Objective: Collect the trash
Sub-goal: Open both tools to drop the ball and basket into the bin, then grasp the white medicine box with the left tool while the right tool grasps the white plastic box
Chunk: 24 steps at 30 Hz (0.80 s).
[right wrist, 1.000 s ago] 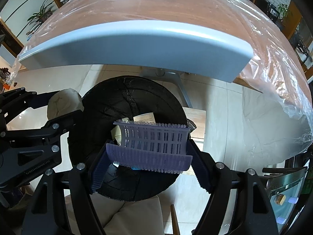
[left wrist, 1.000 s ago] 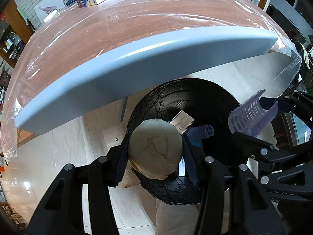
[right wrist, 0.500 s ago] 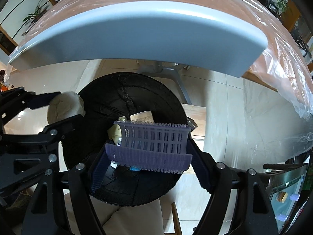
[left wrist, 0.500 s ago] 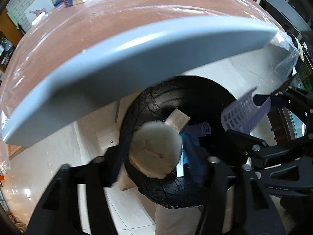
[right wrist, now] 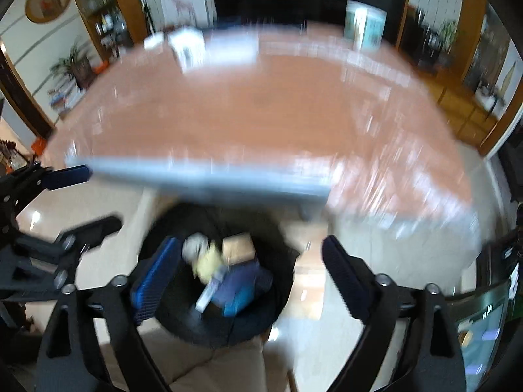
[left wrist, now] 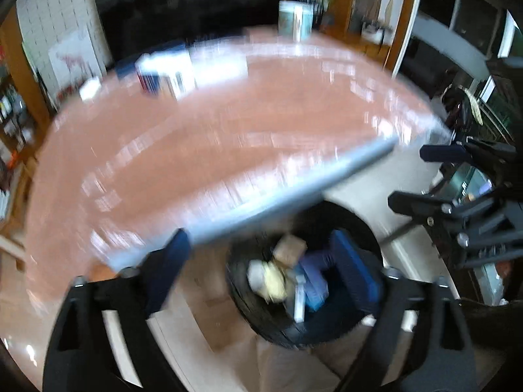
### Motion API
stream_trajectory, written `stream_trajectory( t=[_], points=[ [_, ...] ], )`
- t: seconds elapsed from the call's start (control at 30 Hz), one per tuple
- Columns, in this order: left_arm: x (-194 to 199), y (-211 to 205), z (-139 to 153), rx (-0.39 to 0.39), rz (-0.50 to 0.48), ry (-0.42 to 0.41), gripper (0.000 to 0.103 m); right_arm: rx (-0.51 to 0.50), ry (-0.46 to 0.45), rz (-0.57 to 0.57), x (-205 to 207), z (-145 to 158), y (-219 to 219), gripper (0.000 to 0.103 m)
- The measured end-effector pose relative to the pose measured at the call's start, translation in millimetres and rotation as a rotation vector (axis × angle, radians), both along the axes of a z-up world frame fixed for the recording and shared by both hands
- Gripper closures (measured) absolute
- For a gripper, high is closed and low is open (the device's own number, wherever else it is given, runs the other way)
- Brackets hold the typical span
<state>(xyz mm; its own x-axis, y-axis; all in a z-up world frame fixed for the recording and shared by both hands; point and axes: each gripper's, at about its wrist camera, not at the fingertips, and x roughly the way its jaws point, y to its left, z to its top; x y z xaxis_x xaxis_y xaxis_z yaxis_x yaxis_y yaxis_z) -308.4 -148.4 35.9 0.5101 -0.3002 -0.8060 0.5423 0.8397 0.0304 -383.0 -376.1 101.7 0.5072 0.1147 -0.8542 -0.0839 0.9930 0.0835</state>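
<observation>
Both views are motion-blurred. A black bin (left wrist: pixel 261 323) lined with a black bag stands on the floor below the table edge; it also shows in the right wrist view (right wrist: pixel 281 248). Inside lie a whitish wad (left wrist: pixel 266 277), a brown card piece (left wrist: pixel 289 248) and purple plastic (left wrist: pixel 315 271); the wad (right wrist: pixel 202 251) and the purple piece (right wrist: pixel 242 281) also show in the right wrist view. My left gripper (left wrist: pixel 261 271) is open and empty above the bin. My right gripper (right wrist: pixel 251 271) is open and empty above the bin.
A wooden table (left wrist: pixel 196 150) under clear plastic film, with a grey front edge (right wrist: pixel 202 176), fills the upper half. Boxes (left wrist: pixel 163 75) and a blue-white carton (right wrist: pixel 364 29) stand at its far side. Tiled floor (right wrist: pixel 310 281) surrounds the bin.
Both grippers opened: the whitish wad left the left gripper and the purple plastic piece left the right one, both now in the bin. Both cameras swung upward towards the table top.
</observation>
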Motion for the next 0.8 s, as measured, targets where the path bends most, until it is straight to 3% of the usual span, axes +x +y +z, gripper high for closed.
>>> stream_trajectory(
  t=[0.07, 0.2, 0.47, 0.63, 0.8],
  points=[
    [13.6, 4.3, 12.3, 0.005, 0.018, -0.056, 0.005, 0.008, -0.059, -0.019, 18.1, 13.4, -0.6, 0.004],
    [62.8, 17.1, 18.0, 0.009, 0.117, -0.064, 0.005, -0.042, -0.090, -0.016, 59.9, 17.5, 12.1, 0.004],
    [173.5, 41.2, 27.2, -0.171, 0.301, 0.088, 0.005, -0.041, -0.046, -0.024, 161.0, 0.5, 34.2, 0.004],
    [221.7, 24.1, 20.0, -0.172, 0.352, 0.136, 0.005, 0.009, 0.001, -0.019, 205.0, -17.5, 41.8, 0.004],
    [262.2, 14.6, -1.4, -0.206, 0.422, 0.233, 0.005, -0.024, 0.027, 0.030, 239.1, -33.5, 57.9, 0.004]
  ],
)
